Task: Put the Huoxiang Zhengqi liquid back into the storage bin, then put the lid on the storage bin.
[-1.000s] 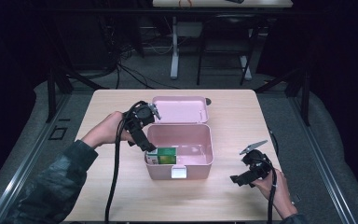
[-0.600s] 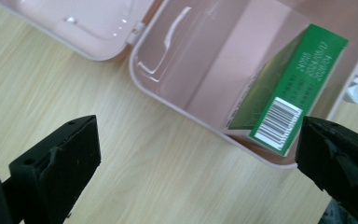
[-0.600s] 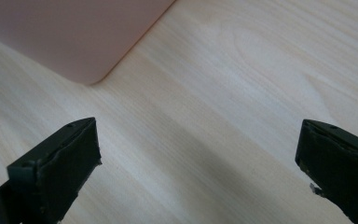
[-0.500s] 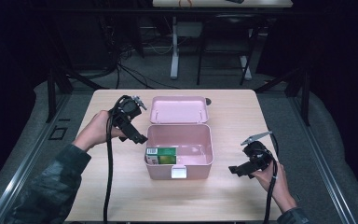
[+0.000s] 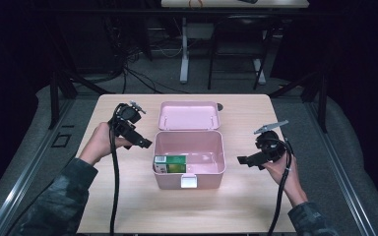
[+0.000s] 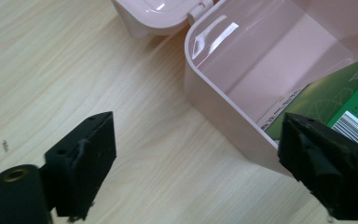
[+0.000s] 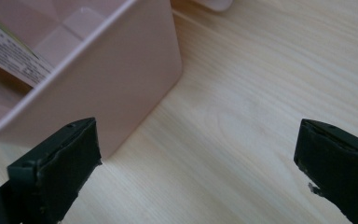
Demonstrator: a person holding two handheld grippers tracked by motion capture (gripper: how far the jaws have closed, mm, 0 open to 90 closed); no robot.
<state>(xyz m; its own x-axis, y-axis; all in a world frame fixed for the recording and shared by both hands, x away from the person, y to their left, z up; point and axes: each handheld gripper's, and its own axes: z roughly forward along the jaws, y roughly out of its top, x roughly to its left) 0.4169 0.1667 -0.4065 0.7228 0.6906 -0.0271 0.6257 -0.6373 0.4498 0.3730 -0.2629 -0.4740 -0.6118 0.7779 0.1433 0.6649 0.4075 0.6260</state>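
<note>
On the light wooden desk [image 5: 128,206] in front of you stands an open pink plastic box [image 5: 189,181] with rounded corners. Its pink lid [image 5: 189,115] is folded back and lies flat on the desk on the far side, still joined to the box by the hinge. A small white latch [image 5: 188,182] sits on the near wall of the box. Beyond the desk, on the dark floor, you can see legs of other tables and some cables.

The green and white cardboard carton [image 5: 171,164] lies flat inside the box, in the near left corner, against the near wall. Its long axis runs left to right, along that wall. In the left gripper view the carton [image 6: 335,100] shows a barcode label near the box wall, partly hidden behind one finger.

Your left gripper [image 5: 145,143] is just beside the left wall of the box, above the desk, and it points towards the box. Its fingers [image 6: 81,161] have just been closing a little, but they are wide apart and nothing is pressed between them; the corner of the box is only in front of them. Your right gripper [image 5: 242,160] is on the right side, near the box but apart from it, and points at its right wall. Its fingers [image 7: 56,170] are wide apart too and hold nothing; you see bare desk between them.
</note>
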